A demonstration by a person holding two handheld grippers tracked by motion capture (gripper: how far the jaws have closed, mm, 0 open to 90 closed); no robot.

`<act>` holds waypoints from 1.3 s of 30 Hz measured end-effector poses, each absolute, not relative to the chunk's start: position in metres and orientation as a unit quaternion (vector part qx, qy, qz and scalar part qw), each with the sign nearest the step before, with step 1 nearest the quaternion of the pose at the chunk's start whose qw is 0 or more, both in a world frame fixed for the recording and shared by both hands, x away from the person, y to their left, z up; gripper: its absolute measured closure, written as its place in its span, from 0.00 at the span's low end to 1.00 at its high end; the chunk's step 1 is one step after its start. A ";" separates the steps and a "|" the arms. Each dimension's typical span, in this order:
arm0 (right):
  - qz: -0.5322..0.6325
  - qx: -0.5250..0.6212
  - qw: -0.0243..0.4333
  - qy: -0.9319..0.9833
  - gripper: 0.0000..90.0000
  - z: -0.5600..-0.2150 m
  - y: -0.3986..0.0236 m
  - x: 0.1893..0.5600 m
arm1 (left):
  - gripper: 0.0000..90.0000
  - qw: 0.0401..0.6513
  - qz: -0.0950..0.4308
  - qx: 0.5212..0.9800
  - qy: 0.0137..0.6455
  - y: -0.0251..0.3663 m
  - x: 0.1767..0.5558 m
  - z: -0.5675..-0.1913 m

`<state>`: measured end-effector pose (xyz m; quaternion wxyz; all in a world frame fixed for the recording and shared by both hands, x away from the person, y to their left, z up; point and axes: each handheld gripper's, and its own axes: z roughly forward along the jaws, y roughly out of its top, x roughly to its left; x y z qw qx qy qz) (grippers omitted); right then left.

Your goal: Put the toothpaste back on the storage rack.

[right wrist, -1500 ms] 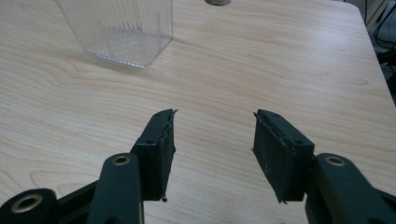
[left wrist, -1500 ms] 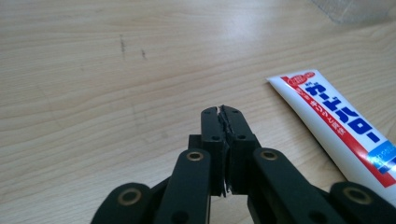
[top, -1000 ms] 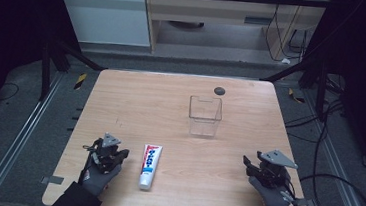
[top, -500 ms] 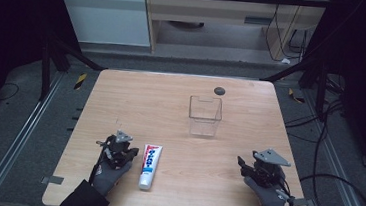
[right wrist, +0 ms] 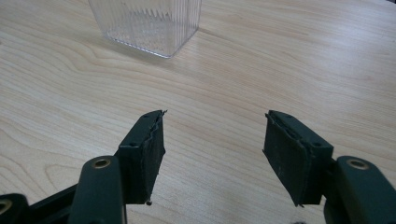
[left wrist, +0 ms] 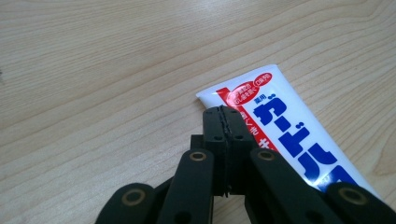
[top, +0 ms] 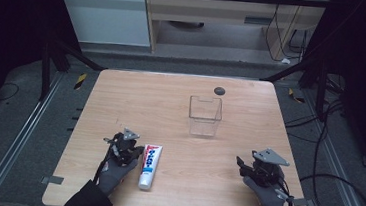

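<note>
Toothpaste tube (top: 149, 167) lying flat on the desk (top: 179, 118) near its front edge, cap end toward the person, untouched. Left gripper (top: 125, 150), jaws pressed together and empty, is sitting just beside the tube's left flank; compared with the earlier frames it has been sliding in from the desk's left side toward the tube, suggesting a pickup is beginning, though the jaws must open first. Right gripper (top: 248, 170), near the right front corner, has just been opening its jaws, nothing between them. Clear container (top: 204, 116) standing mid-desk, well apart.
</note>
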<state>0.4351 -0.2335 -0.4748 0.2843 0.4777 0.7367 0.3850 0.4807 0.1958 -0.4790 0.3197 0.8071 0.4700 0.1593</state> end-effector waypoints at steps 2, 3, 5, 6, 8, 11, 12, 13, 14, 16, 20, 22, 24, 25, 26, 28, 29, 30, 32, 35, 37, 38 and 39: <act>0.385 0.477 0.284 0.737 0.42 -0.475 -0.234 0.435 | 0.99 0.320 0.158 0.808 0.468 0.194 0.482 -0.479; 0.385 0.478 0.284 0.737 0.42 -0.475 -0.233 0.435 | 0.99 0.320 0.158 0.808 0.468 0.193 0.482 -0.479; 0.385 0.479 0.283 0.737 0.42 -0.475 -0.233 0.435 | 0.99 0.319 0.157 0.809 0.468 0.192 0.483 -0.480; 0.384 0.479 0.284 0.737 0.42 -0.475 -0.233 0.435 | 0.99 0.318 0.157 0.810 0.468 0.192 0.483 -0.480; 0.384 0.479 0.283 0.737 0.41 -0.475 -0.233 0.436 | 0.99 0.317 0.158 0.810 0.468 0.191 0.484 -0.480; 0.384 0.479 0.282 0.737 0.41 -0.475 -0.233 0.436 | 0.99 0.319 0.156 0.810 0.467 0.189 0.486 -0.479; 0.384 0.480 0.282 0.737 0.41 -0.475 -0.233 0.436 | 0.99 0.319 0.155 0.811 0.465 0.187 0.487 -0.479; 0.384 0.480 0.282 0.737 0.41 -0.475 -0.233 0.436 | 0.99 0.319 0.155 0.811 0.465 0.187 0.487 -0.479; 0.384 0.480 0.282 0.737 0.41 -0.475 -0.233 0.436 | 0.99 0.317 0.154 0.814 0.463 0.185 0.488 -0.479; 0.384 0.480 0.282 0.737 0.41 -0.475 -0.233 0.436 | 0.99 0.315 0.152 0.816 0.461 0.182 0.489 -0.479; 0.384 0.479 0.282 0.737 0.41 -0.476 -0.233 0.436 | 0.99 0.313 0.150 0.820 0.455 0.177 0.490 -0.480; 0.384 0.479 0.282 0.737 0.41 -0.476 -0.233 0.436 | 0.99 0.314 0.148 0.821 0.453 0.176 0.491 -0.479; 0.384 0.479 0.282 0.737 0.40 -0.476 -0.233 0.436 | 0.99 0.314 0.147 0.823 0.450 0.174 0.490 -0.479; 0.384 0.479 0.282 0.737 0.40 -0.476 -0.233 0.436 | 0.99 0.314 0.146 0.823 0.449 0.173 0.490 -0.479; 0.384 0.479 0.282 0.737 0.40 -0.476 -0.233 0.436 | 0.99 0.315 0.144 0.825 0.447 0.172 0.490 -0.479; 0.384 0.479 0.282 0.737 0.40 -0.475 -0.233 0.436 | 0.99 0.315 0.144 0.826 0.444 0.171 0.489 -0.478; 0.384 0.479 0.282 0.737 0.40 -0.476 -0.233 0.436 | 0.99 0.316 0.142 0.827 0.443 0.170 0.488 -0.478; 0.383 0.479 0.282 0.737 0.40 -0.476 -0.233 0.436 | 0.99 0.316 0.142 0.827 0.443 0.169 0.488 -0.478; 0.383 0.478 0.283 0.738 0.40 -0.476 -0.233 0.436 | 0.99 0.315 0.140 0.830 0.439 0.168 0.488 -0.477; 0.382 0.478 0.282 0.739 0.40 -0.476 -0.233 0.437 | 0.99 0.316 0.140 0.830 0.437 0.167 0.487 -0.477; 0.382 0.479 0.282 0.739 0.40 -0.476 -0.233 0.437 | 0.99 0.316 0.140 0.832 0.435 0.167 0.487 -0.476; 0.382 0.478 0.282 0.739 0.40 -0.476 -0.233 0.437 | 0.99 0.317 0.139 0.832 0.433 0.167 0.487 -0.475; 0.382 0.478 0.282 0.739 0.40 -0.476 -0.233 0.437 | 0.98 0.319 0.136 0.832 0.432 0.168 0.487 -0.474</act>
